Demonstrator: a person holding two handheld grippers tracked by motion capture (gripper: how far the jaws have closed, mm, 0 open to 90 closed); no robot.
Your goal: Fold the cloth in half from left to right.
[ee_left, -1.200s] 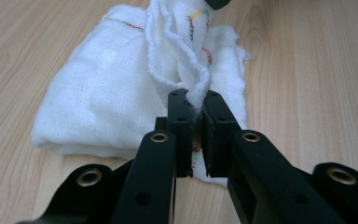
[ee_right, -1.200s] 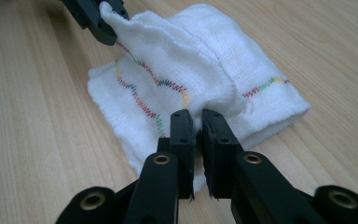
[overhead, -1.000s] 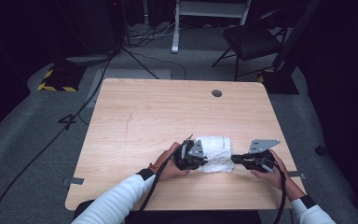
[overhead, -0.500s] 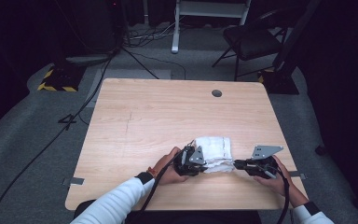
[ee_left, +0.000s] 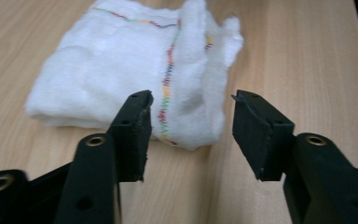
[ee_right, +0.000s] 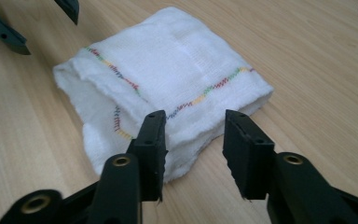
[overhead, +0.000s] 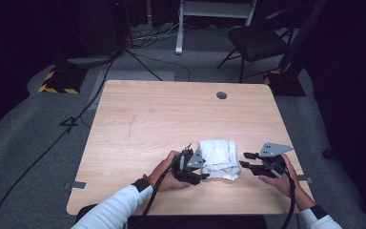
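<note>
While your left gripper [overhead: 201,172] sits at the folded white cloth's [overhead: 219,158] left edge, its jaws stand apart, nothing between them. Left gripper view: jaws wide, cloth [ee_left: 135,79] just past the tips, a folded corner in the gap's line but not pinched. Your right gripper [overhead: 245,160] is just right of the cloth, jaws also apart and holding nothing; whether its tips touch the cloth is hard to tell from above. Right gripper view: cloth [ee_right: 168,84] right ahead of the tips, near edge low between them, layers of the fold visible, coloured zigzag stitching along the hems. That stitching is too small to read from the high view. The same view catches the left gripper's jaw tips at far left.

Cloth lies on the near right part of the light wood table [overhead: 162,124], with a round cable hole [overhead: 221,95] near the far edge. Beyond: grey carpet, cables, a dark chair [overhead: 257,43] far right, a yellow-black striped base [overhead: 57,83] far left.
</note>
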